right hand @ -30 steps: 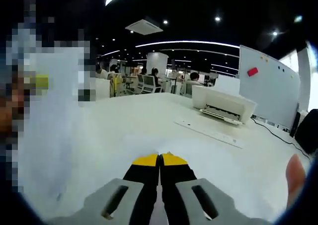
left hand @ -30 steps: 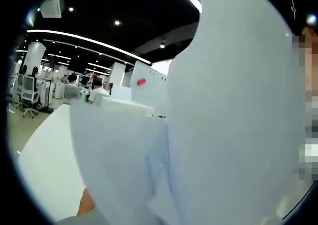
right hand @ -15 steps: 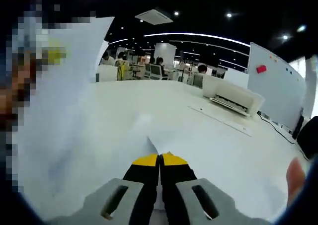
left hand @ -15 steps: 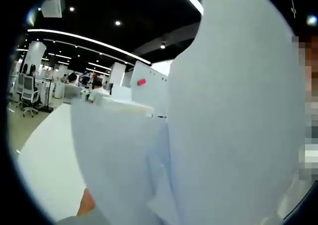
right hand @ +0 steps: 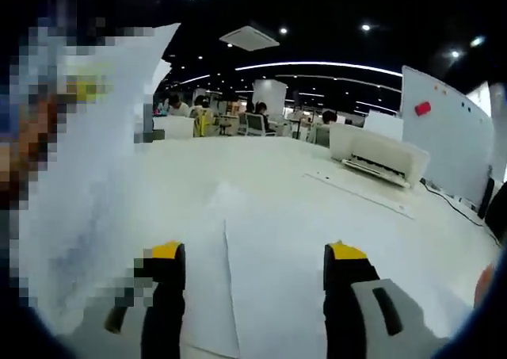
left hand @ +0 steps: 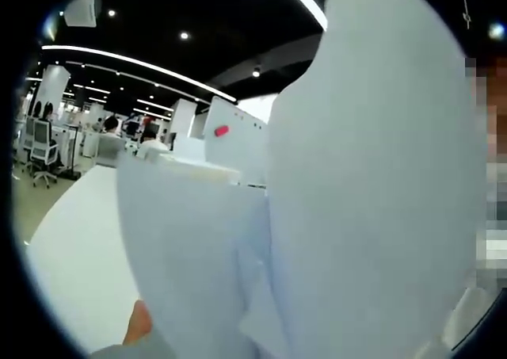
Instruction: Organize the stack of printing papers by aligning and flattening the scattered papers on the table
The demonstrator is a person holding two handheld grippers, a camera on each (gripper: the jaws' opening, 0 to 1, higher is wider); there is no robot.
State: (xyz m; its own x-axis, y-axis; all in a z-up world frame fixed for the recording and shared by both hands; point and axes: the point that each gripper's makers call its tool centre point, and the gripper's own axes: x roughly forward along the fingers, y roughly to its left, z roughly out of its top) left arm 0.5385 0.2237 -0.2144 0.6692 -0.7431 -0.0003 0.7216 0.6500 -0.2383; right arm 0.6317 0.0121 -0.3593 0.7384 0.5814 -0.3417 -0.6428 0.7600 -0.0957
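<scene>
Since half a second earlier, right gripper (right hand: 256, 256) found with jaws parted wide, where they had been pressed together; yellow-tipped fingers (right hand: 169, 252) now standing well apart, nothing between them but the sheets lying flat beneath. Left gripper view barely changed over the same interval.

Left gripper view, left to right: white worktop (left hand: 75, 256) noted at lower left, its far edge running toward an office with chairs and seated people. A fingertip (left hand: 139, 323) observed at the bottom edge. Raised papers (left hand: 372, 208) recorded from centre to right, held up on edge close to the lens, one sheet curving in front of another and covering the gripper's own jaws; grip state of the left gripper could not be told. Whiteboard (left hand: 230, 137) with a red magnet seen beyond, above the papers' left edge.

Right gripper view, left to right: upright papers (right hand: 95, 185) logged at the left side, lifted off the worktop (right hand: 277, 177). Flat sheets (right hand: 269, 272) recorded on the near edge of the worktop, directly under the open jaws, one edge line visible between the two fingers. White printer (right hand: 379, 157) noted toward the far right corner of the worktop, whiteboard (right hand: 444, 129) behind it. A fingertip (right hand: 485, 273) seen at the right edge.
</scene>
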